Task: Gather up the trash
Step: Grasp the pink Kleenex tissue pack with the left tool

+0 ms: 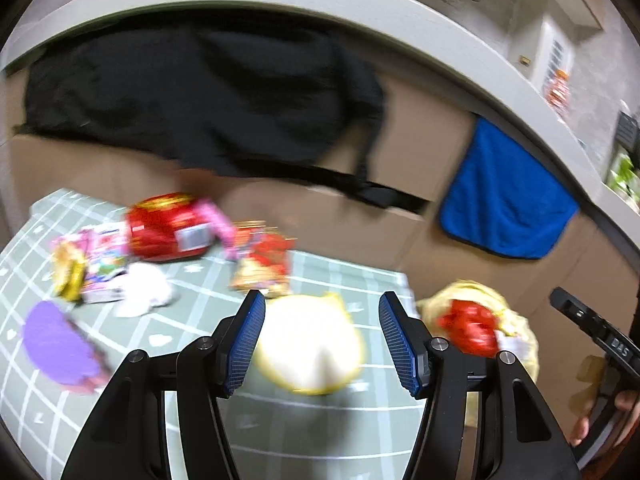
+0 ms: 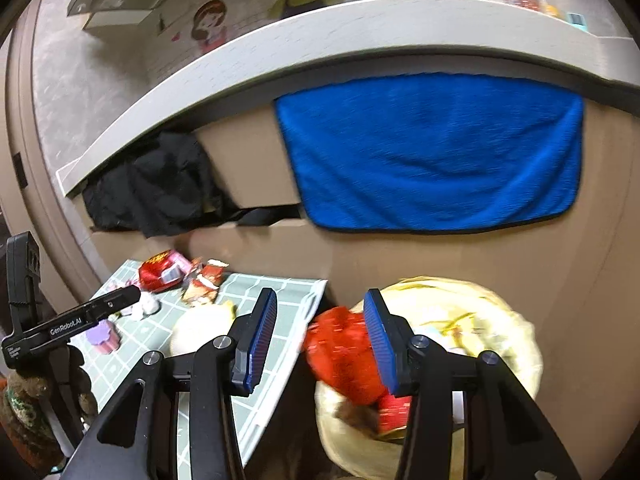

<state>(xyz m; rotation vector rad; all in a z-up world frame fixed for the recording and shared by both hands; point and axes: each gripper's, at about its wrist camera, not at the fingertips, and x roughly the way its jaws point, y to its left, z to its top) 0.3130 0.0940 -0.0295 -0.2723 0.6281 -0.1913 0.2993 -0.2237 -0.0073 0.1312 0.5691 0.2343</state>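
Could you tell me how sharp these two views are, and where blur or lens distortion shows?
Left wrist view: motion blur smears the wrappers and the round pale item, while the left gripper stays sharp. Right wrist view: somewhat sharper, yet the red wrapper is smeared. Both: fisheye bends the counter edge.

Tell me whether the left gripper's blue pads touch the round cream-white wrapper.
Cannot tell: in the blurred left wrist view the open left gripper frames the wrapper.

Both wrist views angled down, near (shared) checkered mat (image 1: 320, 432).
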